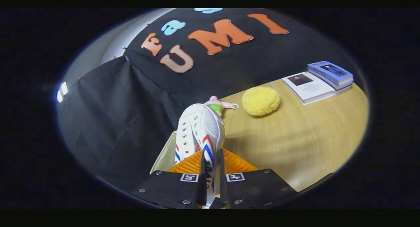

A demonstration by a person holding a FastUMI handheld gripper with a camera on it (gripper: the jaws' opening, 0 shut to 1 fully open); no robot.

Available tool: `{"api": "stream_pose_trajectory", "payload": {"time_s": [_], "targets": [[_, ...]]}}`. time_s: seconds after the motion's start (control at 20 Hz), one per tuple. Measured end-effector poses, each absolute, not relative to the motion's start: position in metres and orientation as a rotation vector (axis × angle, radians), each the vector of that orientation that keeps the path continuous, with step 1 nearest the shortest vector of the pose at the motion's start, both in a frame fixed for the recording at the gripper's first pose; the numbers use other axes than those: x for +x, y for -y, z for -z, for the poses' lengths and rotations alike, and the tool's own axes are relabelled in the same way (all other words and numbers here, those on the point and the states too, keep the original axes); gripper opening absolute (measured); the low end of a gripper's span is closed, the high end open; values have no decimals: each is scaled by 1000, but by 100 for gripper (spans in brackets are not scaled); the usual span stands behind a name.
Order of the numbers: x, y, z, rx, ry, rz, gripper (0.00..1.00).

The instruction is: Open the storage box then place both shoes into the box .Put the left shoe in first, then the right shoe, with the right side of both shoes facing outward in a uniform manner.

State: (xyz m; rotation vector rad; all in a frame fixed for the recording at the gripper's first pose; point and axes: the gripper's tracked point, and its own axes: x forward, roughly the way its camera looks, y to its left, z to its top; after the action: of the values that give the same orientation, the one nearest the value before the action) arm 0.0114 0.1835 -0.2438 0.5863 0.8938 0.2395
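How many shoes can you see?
1. The white shoe is pinched between the hand-held gripper fingers, above the storage box. The other shoe may be hidden.

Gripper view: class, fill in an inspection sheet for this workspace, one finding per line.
Surface: wooden table.
Job's things: white shoe held off the table, toe pointing away; orange-ribbed box part below it.
Clutter: yellow sponge, pink toy, books, all beyond the shoe.
Grippers: gripper closed, both fingers pressing the shoe's heel end.
Cables: nothing seen.
Surroundings: black cloth wall.
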Motion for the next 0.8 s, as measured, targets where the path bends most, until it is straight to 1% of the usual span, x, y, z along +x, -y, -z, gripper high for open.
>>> {"api": "stream_pose_trajectory", "payload": {"time_s": [0.2,0.35,0.5,0.65,0.75,0.8], "targets": [[19,-235,237,536,-902,-331,16],[20,-263,247,455,-915,-377,16],[21,-279,266,358,-931,-392,16],[19,-281,291,281,-966,-367,16],[14,-288,301,253,-1000,-377,17],[11,-290,304,244,-1007,-382,20]]}}
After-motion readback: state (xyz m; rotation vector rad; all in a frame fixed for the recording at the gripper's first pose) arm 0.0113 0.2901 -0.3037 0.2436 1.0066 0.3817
